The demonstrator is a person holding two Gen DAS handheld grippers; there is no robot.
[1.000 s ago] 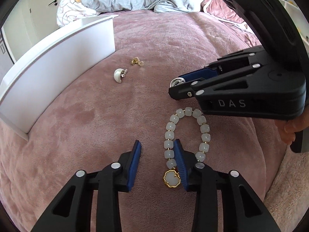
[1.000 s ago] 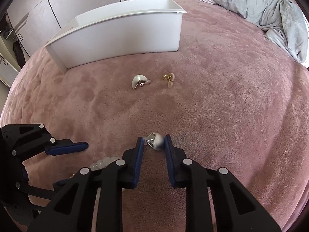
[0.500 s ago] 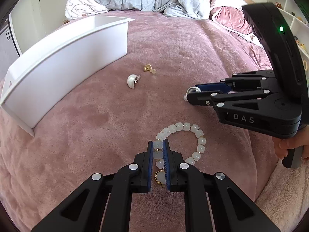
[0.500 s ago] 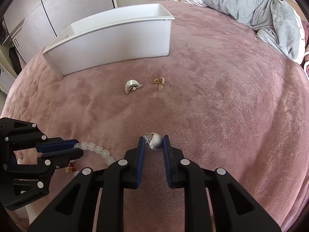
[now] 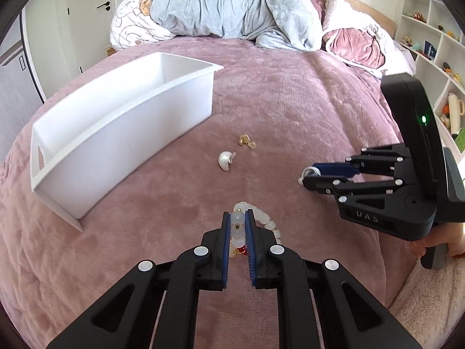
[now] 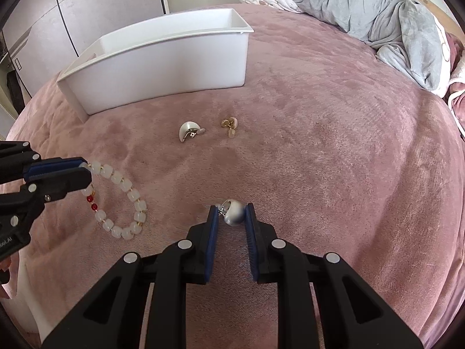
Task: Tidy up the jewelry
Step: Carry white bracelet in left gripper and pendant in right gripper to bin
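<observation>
- A bracelet of milky-white square beads w/ gold spacers and red beads (image 6: 116, 200) is pinched at one end between the blue pads of the left gripper (image 5: 237, 226); the rest of the loop is seen hanging from the jaws over the bedspread; whether the low end touches the cloth can't be told.
- A rounded silver-grey earring w/ a small metal clasp (image 6: 232, 210) is clamped between the blue pads of the right gripper (image 6: 231, 213), jaws pressed onto it from both sides.
- A white half-dome earring (image 6: 189, 132) and a small gold-and-pink earring (image 6: 229, 125) are left lying just beside each other on the plush mauve bedspread (image 6: 334, 160), between the grippers and the bin.
- A long white plastic bin, open-topped (image 6: 162, 67), is set on the bedspread beyond them, apart from both.
- A crumpled grey duvet (image 5: 232, 8) is piled at the headboard end.
</observation>
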